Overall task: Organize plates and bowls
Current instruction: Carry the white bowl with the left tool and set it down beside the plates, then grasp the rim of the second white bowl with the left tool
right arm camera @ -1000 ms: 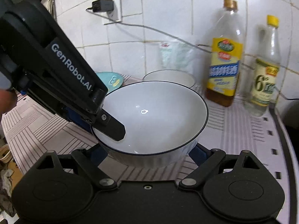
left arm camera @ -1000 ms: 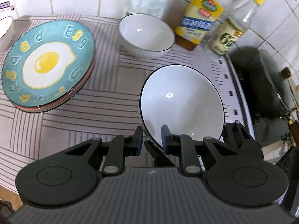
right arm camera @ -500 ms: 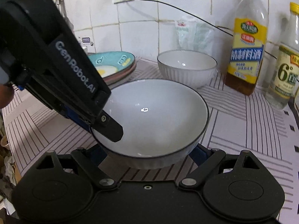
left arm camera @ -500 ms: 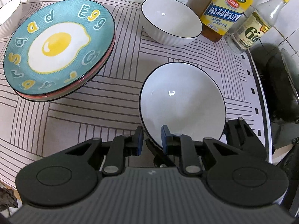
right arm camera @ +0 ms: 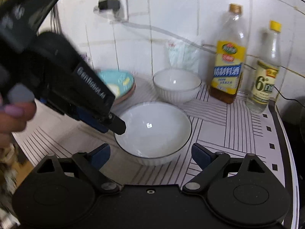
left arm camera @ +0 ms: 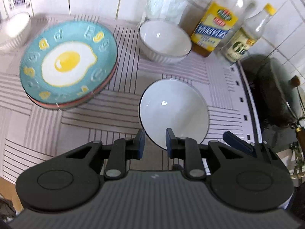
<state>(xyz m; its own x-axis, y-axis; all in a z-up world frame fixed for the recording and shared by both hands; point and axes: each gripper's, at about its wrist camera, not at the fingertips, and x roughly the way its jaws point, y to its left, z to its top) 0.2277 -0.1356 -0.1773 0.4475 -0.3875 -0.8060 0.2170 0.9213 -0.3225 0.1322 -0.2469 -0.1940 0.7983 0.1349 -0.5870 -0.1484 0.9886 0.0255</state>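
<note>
A white bowl with a dark rim [left arm camera: 172, 112] [right arm camera: 153, 129] is in front of both grippers on the striped mat. My left gripper [left arm camera: 153, 143] is shut on its near rim, one finger inside and one outside. My right gripper [right arm camera: 150, 152] is open, its fingers spread either side of the bowl, apart from it. A second white bowl [left arm camera: 164, 42] [right arm camera: 177, 84] stands behind. A teal egg plate [left arm camera: 68, 63] [right arm camera: 116, 82] tops a stack of plates at the left. Another white bowl [left arm camera: 14, 29] is at the far left.
Two bottles [left arm camera: 215, 28] [left arm camera: 246, 40] stand against the tiled wall at the back right, also in the right wrist view [right arm camera: 227, 64] [right arm camera: 266, 76]. A dark wok with a lid [left arm camera: 276, 89] sits right of the mat. A plastic bag [left arm camera: 165, 2] leans on the wall.
The right gripper has drawn back from the bowl and its fingers now stand clear of it. The bowl sits lower and farther from the right camera. The left gripper still pinches the rim.
</note>
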